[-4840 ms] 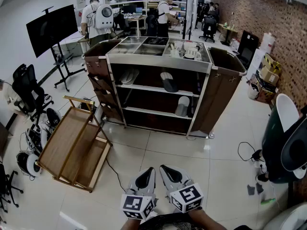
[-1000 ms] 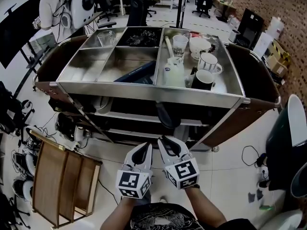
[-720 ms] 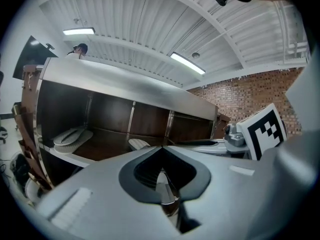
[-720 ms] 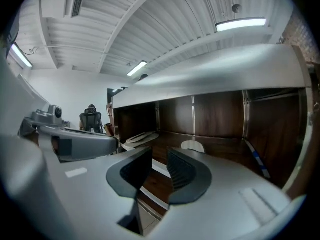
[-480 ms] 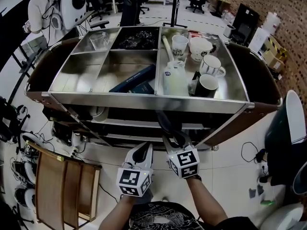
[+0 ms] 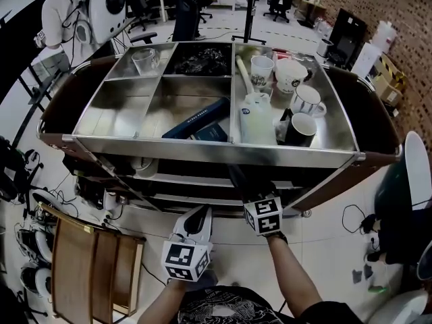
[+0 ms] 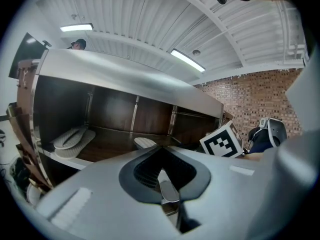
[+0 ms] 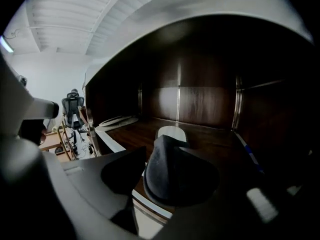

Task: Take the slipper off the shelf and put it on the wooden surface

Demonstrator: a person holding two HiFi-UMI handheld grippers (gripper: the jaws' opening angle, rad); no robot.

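A dark slipper (image 6: 237, 178) lies at the front of the cart's upper shelf (image 6: 202, 181), under the steel top tray. My right gripper (image 6: 247, 193) reaches into that shelf. In the right gripper view its jaws are opening, with the dark slipper (image 8: 170, 159) between them and not gripped by the right gripper (image 8: 182, 186). My left gripper (image 6: 198, 219) hangs back in front of the cart, and in the left gripper view the left gripper (image 7: 170, 194) is shut and holds nothing. The wooden rack (image 6: 88, 268) stands on the floor at lower left.
The top tray (image 6: 121, 117) holds mugs (image 6: 302, 128), a cup, a bottle and a dark blue box. A light pair of slippers (image 8: 116, 120) lies at the shelf's left end. A person (image 6: 67, 12) stands behind the cart. Chairs and cables crowd the left floor.
My right gripper has moved forward from beside the left one into the shelf, up to the dark slipper. The left gripper has stayed back. The view has shifted closer over the cart.
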